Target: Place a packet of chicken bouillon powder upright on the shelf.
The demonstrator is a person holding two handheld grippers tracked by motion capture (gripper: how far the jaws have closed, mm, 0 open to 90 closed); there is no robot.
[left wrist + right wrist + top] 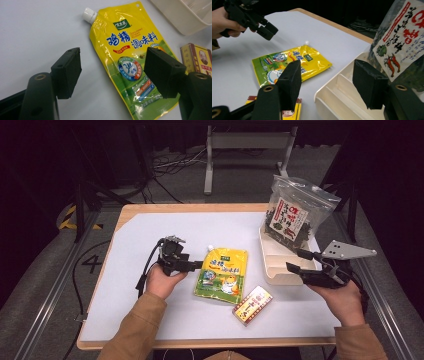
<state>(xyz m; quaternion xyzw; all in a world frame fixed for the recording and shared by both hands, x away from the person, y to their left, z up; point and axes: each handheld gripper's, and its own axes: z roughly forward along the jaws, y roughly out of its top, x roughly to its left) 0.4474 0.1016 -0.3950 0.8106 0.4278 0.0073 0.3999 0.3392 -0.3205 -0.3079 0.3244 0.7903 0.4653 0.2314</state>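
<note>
Left tongs (196, 265): spread wide, nothing between them, hovering at the 9 o'clock edge of the yellow pouch (222, 275). From the left gripper view the black pads straddle that edge of the pouch (130, 62) without touching it.

Right tongs (299, 260): spread too, empty, poised at the 6 o'clock end of the cream tray (280, 276). In the right gripper view one pad sits over the tray (332, 97), the other hangs above the tabletop.

Yellow pouch: lying flat, label up, mid-tabletop (150, 235), white cap (88, 14) pointing to 12 o'clock. Just apart from the tray, which lies at its 3 o'clock.

Small box (252, 304): flat at the pouch's 5 o'clock, near its lower corner; whether they touch, I cannot tell.

Seaweed bag (295, 215): standing in the tray's 12 o'clock end, leaning back.

Step in hand, by my reading: the left tongs are lining up to pick the pouch, likely bound for the tray.

How to do it well: a flat, slippery pouch gives the tongs little to bite. Best to come in low at the side seam or near the spout, get one pad under the edge, then pinch firmly. Grabbing the soft belly risks it sagging and sliding out.

Watch for: nudging the small box, and crowding the right tongs at the tray mouth.
</note>
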